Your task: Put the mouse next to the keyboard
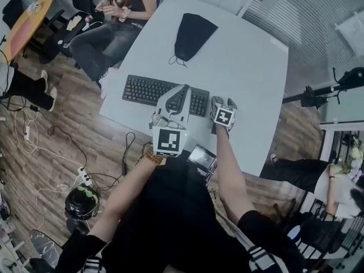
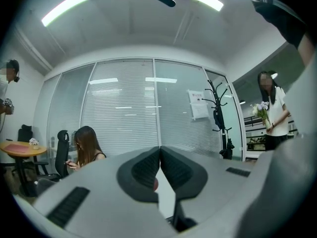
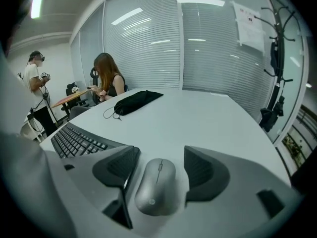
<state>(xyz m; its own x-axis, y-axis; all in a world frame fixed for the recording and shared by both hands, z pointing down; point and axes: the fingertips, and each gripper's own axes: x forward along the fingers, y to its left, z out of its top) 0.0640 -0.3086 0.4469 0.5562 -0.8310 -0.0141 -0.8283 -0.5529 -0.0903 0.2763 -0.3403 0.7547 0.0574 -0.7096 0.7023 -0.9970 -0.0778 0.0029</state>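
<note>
Right gripper point(image 3: 161, 166) fingers spread, flanking smooth oval grey mouse point(image 3: 155, 188); left gripper point(image 2: 159, 155) fingers together.

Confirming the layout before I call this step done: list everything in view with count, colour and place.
table: 1, white, centre
keyboard: 1, black, near side of the table
mouse: 1, grey, on the table just right of the keyboard
drawstring pouch: 1, black, far side of the table
seated person: 1, dark top, beyond the table's far left corner
round table: 1, orange, far left
left gripper: 1, grey, fingers shut, over the keyboard
right gripper: 1, grey, fingers open either side of the mouse, not touching it
</note>
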